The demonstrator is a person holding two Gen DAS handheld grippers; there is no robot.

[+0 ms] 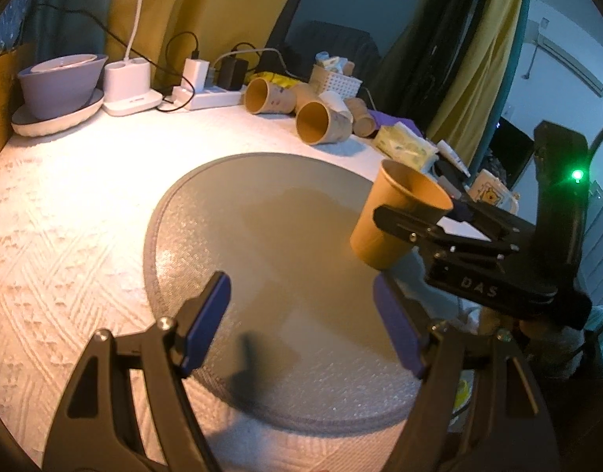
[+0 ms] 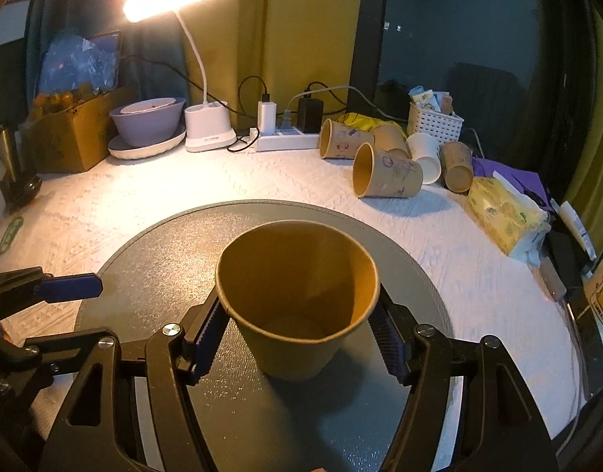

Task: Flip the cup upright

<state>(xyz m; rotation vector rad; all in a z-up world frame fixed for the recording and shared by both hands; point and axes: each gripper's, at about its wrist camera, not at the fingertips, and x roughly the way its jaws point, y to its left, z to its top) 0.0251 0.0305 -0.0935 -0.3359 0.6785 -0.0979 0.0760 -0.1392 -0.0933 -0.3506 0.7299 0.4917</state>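
Observation:
A plain brown paper cup [image 2: 297, 299] stands mouth up between the fingers of my right gripper [image 2: 297, 334], which is shut on its sides just below the rim. It is held over the round grey mat [image 2: 152, 259]. In the left wrist view the cup [image 1: 396, 216] is at the mat's right edge, tilted slightly, held by the right gripper [image 1: 419, 220]; whether its base touches the mat [image 1: 262, 236] I cannot tell. My left gripper [image 1: 301, 322] is open and empty above the mat's near side. Its blue fingertip [image 2: 71, 287] shows at left in the right wrist view.
Several paper cups [image 2: 384, 173] lie on their sides at the back of the white cloth. A power strip [image 2: 287, 139], lamp base [image 2: 209, 128], purple bowl [image 2: 148, 120] and cardboard box [image 2: 73, 133] line the back. A tissue pack [image 2: 506, 216] lies at right.

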